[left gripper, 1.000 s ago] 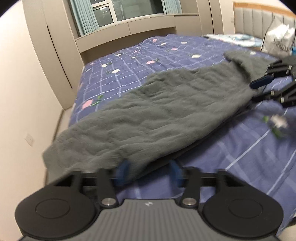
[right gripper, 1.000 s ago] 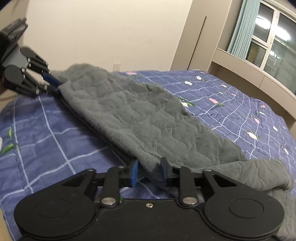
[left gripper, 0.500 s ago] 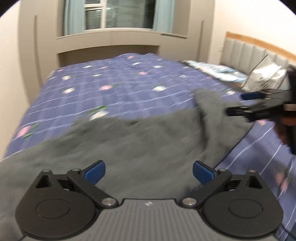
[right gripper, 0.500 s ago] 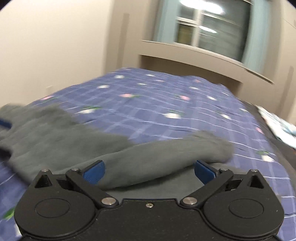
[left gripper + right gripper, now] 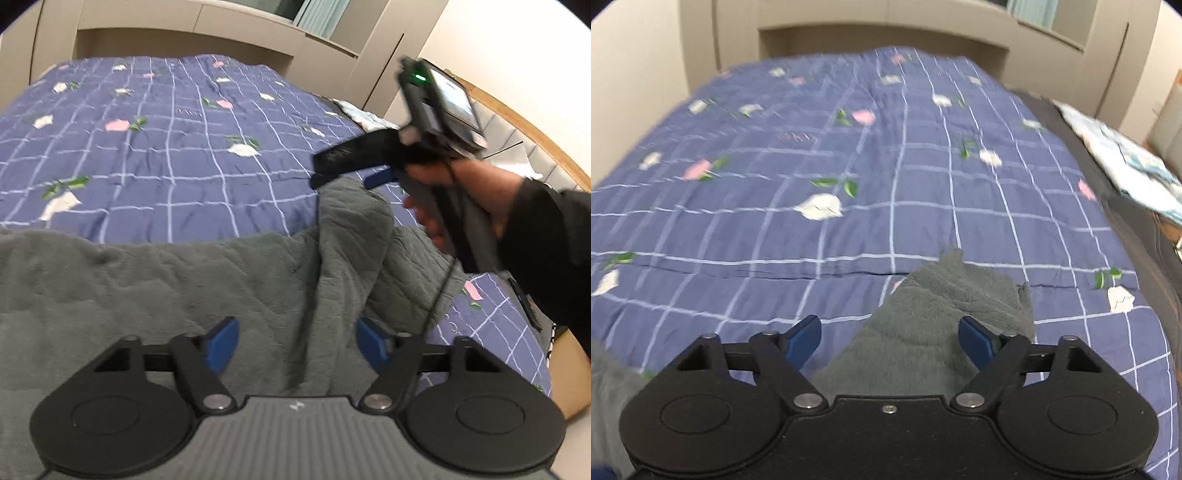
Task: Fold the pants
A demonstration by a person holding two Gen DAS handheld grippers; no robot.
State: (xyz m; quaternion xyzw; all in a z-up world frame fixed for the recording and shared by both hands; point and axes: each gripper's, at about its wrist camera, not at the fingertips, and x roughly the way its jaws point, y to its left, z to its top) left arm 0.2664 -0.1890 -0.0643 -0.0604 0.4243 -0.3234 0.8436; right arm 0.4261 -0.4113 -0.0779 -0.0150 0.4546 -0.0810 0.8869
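— What's the scene? One pair of grey fleece pants (image 5: 155, 295) lies on the bed (image 5: 166, 158), stretching ahead of and under the left hand-held gripper (image 5: 295, 345), its jaws closing with a ridge of cloth between the blue pads but not yet pinched.

— And the other one? The right hand-held gripper (image 5: 888, 341) hangs over the pants' bunched end (image 5: 945, 302), jaws also narrowing, fleece between them, nothing clamped. Seen from the left wrist, a hand (image 5: 461, 184) in a dark sleeve (image 5: 546, 251) carries it off to the right and farther out.

— How should the fold go? My guess: bite each end where the cloth is a single clean layer, not on that raised ridge, then lift both ends level so the fleece doesn't twist.

— The count? One pair of pants, two hand-held grippers, one bed with a blue checked quilt, one pale patterned cloth (image 5: 1126, 166) at the far right edge.
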